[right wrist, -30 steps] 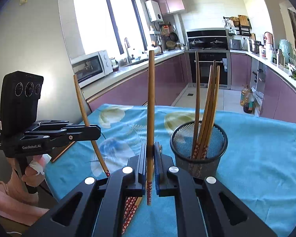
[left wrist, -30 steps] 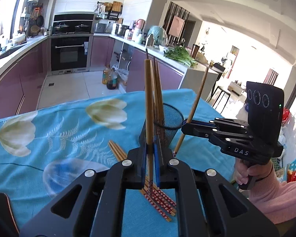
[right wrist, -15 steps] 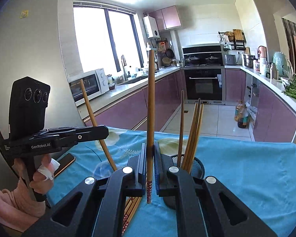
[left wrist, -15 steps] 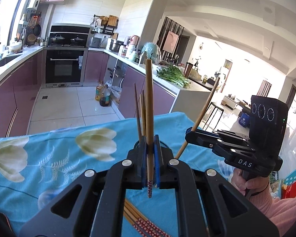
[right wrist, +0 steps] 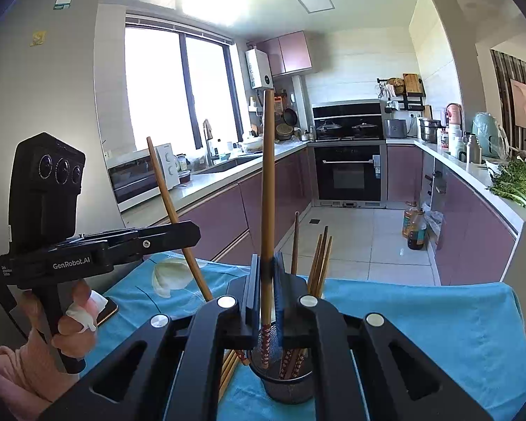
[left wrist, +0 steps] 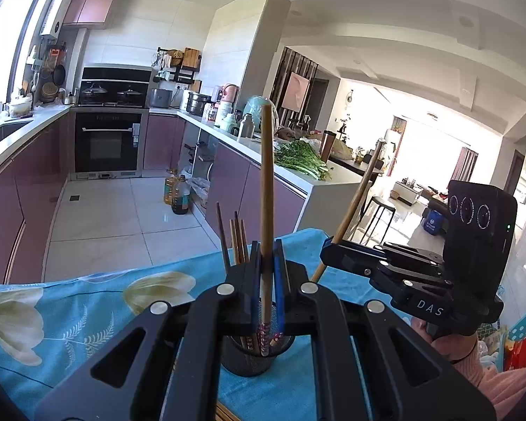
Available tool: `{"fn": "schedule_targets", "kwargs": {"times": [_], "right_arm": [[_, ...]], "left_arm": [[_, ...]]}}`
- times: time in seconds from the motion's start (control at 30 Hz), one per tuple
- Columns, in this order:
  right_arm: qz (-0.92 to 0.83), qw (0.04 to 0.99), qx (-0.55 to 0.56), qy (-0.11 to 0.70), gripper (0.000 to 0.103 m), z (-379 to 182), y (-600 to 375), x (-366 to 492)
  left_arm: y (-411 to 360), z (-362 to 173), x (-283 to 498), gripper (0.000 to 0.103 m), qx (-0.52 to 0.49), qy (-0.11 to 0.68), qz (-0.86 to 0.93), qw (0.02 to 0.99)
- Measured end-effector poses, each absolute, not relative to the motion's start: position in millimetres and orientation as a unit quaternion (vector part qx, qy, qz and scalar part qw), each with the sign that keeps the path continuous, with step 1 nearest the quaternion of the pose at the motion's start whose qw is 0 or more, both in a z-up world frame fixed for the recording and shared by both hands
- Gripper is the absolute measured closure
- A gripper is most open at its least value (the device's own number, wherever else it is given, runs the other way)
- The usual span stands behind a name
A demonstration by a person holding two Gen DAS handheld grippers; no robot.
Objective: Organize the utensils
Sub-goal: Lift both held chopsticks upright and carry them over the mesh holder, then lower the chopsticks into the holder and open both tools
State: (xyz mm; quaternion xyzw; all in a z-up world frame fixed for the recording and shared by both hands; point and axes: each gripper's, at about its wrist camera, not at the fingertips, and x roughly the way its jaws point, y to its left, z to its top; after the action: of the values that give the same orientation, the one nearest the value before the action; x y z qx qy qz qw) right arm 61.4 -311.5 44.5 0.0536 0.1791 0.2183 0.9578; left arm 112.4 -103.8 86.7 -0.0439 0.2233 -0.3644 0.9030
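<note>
- Bamboo-coloured chopstick (left wrist: 266,189), patterned red at its lower end, stands upright, clamped between the closed blue-padded jaws of the left gripper (left wrist: 267,280); its lower tip hangs over the mouth of the mesh holder (left wrist: 249,361).
- Second chopstick (right wrist: 267,189), of the same make, is clamped upright in the closed right gripper (right wrist: 267,280), its patterned tip at the rim of the same holder (right wrist: 287,389).
- Each hand (right wrist: 75,319) grips a gripper handle; a pink sleeve (left wrist: 508,382) shows at the right hand.
- Black mesh holder contains several chopsticks (right wrist: 321,259) standing patterned end down, leaning slightly.
- Loose chopsticks (right wrist: 229,365) lie flat on the table just beside the holder, toward the near edge.
- Table carries a turquoise cloth (right wrist: 420,329) printed with pale flowers; a phone (right wrist: 105,310) lies near its left edge.
- Beyond the far edge: tiled floor, purple cabinets, a built-in oven (right wrist: 349,172), a microwave (right wrist: 140,175), oil bottles (left wrist: 177,193) on the floor, greens (left wrist: 301,159) on the counter.
</note>
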Motion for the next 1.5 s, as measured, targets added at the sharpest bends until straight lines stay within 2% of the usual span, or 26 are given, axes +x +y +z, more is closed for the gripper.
{"fn": "schedule_targets", "kwargs": {"times": [0.23,0.53,0.87,1.5], "right_arm": [[0.2,0.96,0.045,0.192,0.097,33,-308,75],[0.197,0.947,0.043,0.251,0.097,6,-304,98],[0.196,0.93,0.048,0.307,0.097,-15,-301,113],[0.189,0.926,0.072,0.317,0.095,-27,-302,119]], "left_arm": [[-121,78,120,0.096,-0.023,0.229,-0.343,0.911],[-138,40,135,0.096,0.018,0.299,-0.345,0.89],[-144,20,147,0.096,0.038,0.344,-0.354,0.869],[-148,2,176,0.093,0.011,0.377,-0.326,0.867]]}}
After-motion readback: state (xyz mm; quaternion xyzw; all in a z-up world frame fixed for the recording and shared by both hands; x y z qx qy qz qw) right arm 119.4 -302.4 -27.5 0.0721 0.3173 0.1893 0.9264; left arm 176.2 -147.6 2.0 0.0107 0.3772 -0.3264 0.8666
